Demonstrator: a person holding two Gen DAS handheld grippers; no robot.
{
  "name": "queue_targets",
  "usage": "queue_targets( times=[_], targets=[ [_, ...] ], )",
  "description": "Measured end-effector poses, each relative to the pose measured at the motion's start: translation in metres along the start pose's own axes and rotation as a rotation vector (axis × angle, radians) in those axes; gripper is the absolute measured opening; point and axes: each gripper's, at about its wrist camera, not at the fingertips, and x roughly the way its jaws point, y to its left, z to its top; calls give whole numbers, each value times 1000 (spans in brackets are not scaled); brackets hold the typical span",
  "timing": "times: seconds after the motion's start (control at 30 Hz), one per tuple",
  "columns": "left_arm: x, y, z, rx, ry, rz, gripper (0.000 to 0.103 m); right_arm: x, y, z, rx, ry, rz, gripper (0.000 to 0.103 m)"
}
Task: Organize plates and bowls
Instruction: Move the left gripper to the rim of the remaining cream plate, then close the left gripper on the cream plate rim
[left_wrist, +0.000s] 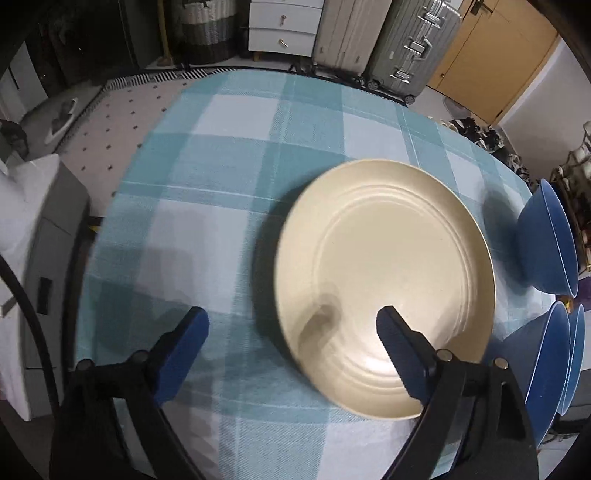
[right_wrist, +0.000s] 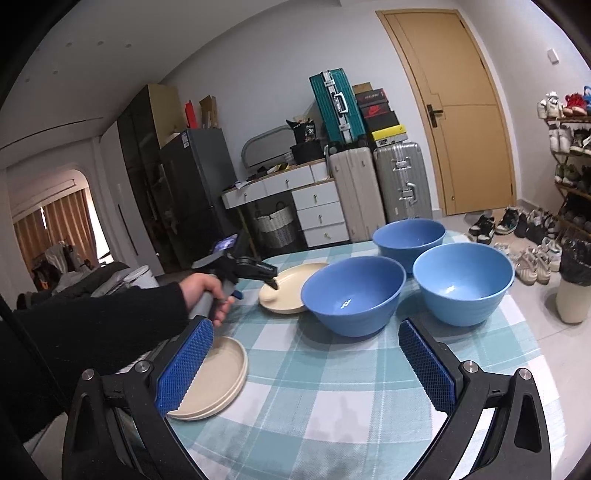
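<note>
While our left gripper drops toward the lone cream plate, its jaws stand apart, one finger over the dish and one outside its rim.

We read that straddle as lining up a pinch on the plate's edge (nothing is clamped yet), likely to carry it to the stacked plates at lower left of the right view. Our right gripper waits with jaws apart and empty above the checked tablecloth; three blue bowls cluster at centre right, unstacked.

Cream plate; blue bowls; teal-white checked tablecloth.
</note>
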Motion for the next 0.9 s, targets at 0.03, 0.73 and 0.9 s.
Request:
queue_targets(
  times=[0.03,0.73,0.9],
  targets=[
    [3,-2,0,10,8,5,86,0,0,0,1,-1,0,102],
    [-6,14,-8,62,-79,20,5,3,4,-3,-16,-7,-33,102],
    [-8,27,-12,56,-79,8,5,4,1,-3,-5,1,-43,102]
  ],
)
